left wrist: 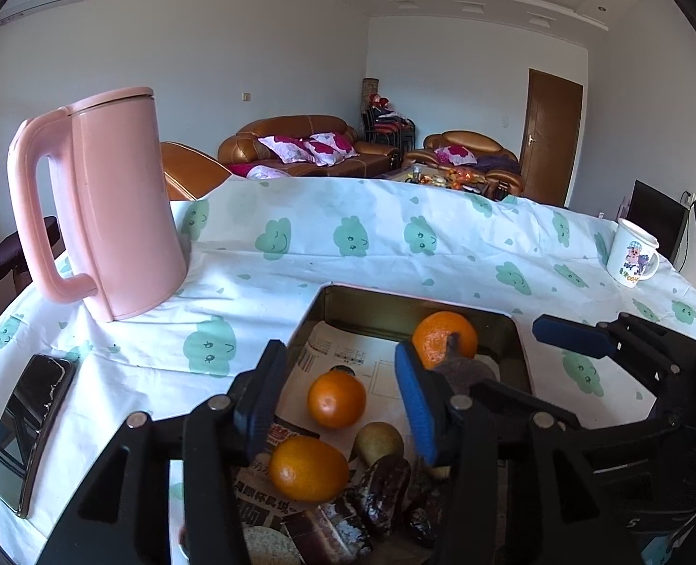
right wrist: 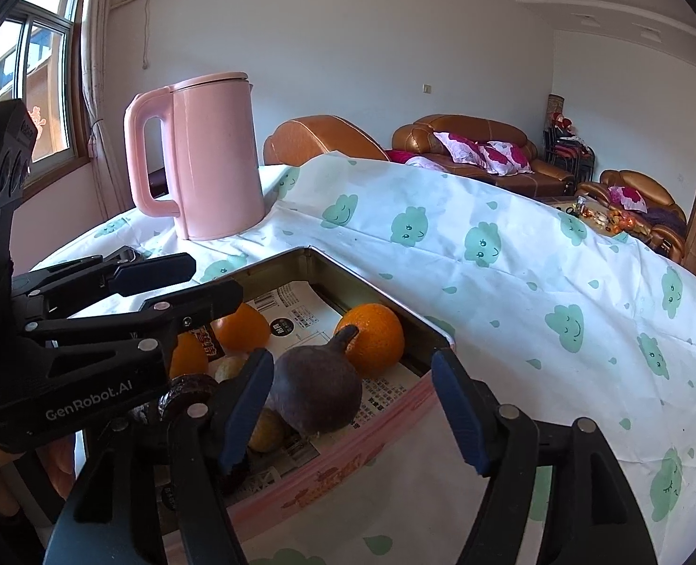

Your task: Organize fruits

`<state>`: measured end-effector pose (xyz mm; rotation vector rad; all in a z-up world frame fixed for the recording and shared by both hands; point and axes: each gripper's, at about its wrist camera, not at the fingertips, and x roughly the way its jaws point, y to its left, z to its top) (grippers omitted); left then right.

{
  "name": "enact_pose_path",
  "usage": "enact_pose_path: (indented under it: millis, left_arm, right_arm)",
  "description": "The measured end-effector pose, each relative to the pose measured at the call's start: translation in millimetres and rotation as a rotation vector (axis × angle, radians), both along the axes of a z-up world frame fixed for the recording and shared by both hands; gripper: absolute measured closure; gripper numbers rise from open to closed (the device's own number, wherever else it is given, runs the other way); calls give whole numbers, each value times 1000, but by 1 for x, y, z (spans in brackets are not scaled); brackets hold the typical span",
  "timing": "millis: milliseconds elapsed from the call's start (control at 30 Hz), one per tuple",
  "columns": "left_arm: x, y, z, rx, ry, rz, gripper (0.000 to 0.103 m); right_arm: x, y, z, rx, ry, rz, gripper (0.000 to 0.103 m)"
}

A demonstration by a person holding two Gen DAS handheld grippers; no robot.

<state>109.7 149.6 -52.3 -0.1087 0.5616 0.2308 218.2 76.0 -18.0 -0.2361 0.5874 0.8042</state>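
A shallow metal tin (left wrist: 521, 329) (right wrist: 385, 289) lined with newspaper holds three oranges (left wrist: 337, 399) (left wrist: 308, 469) (left wrist: 444, 335), a small green pear (left wrist: 378, 441), a purple pomegranate-like fruit (right wrist: 317, 388) and dark dates (left wrist: 385, 489). My left gripper (left wrist: 338, 400) is open, hovering over the tin with the middle orange between its fingers, not touching. My right gripper (right wrist: 352, 400) is open at the tin's near right corner, just right of the purple fruit. The right gripper's blue fingertips (left wrist: 571, 334) also show in the left wrist view. An orange (right wrist: 373, 339) lies behind the purple fruit.
A pink kettle (left wrist: 112, 207) (right wrist: 202, 155) stands on the cloud-print tablecloth (left wrist: 395, 245) left of the tin. A black phone (left wrist: 28, 428) lies at the left edge. A white mug (left wrist: 632, 254) stands far right. Sofas lie beyond the table.
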Motion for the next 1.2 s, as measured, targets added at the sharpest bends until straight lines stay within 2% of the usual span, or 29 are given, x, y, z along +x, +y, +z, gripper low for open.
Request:
enact_pose_path:
  millis: [67,200,333,433,633,733,1200]
  left_arm:
    - [-4,-1,3,1,-12,-1,50]
    - [-17,-2,8,1,-46,10,33]
    - [-28,-5,13,-6,-69,5,31]
    - [-35,-10,15,-12,-87,5,24]
    - [-43,-24,20,-15,-109,-18,22]
    - [-47,-30,22,-8,-122,-17,13]
    - [-50,-40,23,-7,-127,-27,12]
  right_arm:
    - [-2,-4,1,6,-3,-7,32]
    - [-9,-17,4,15,-8,-17,32]
    - [-16,-33,9,35,-20,-30,32]
    - [-23,-47,17,62,-40,-43,31]
    - [-35,-66,28,106,-83,-72,28]
    - [-39,-72,31,123,-92,-79,26]
    - [-46,-89,36,163,-98,-97,25]
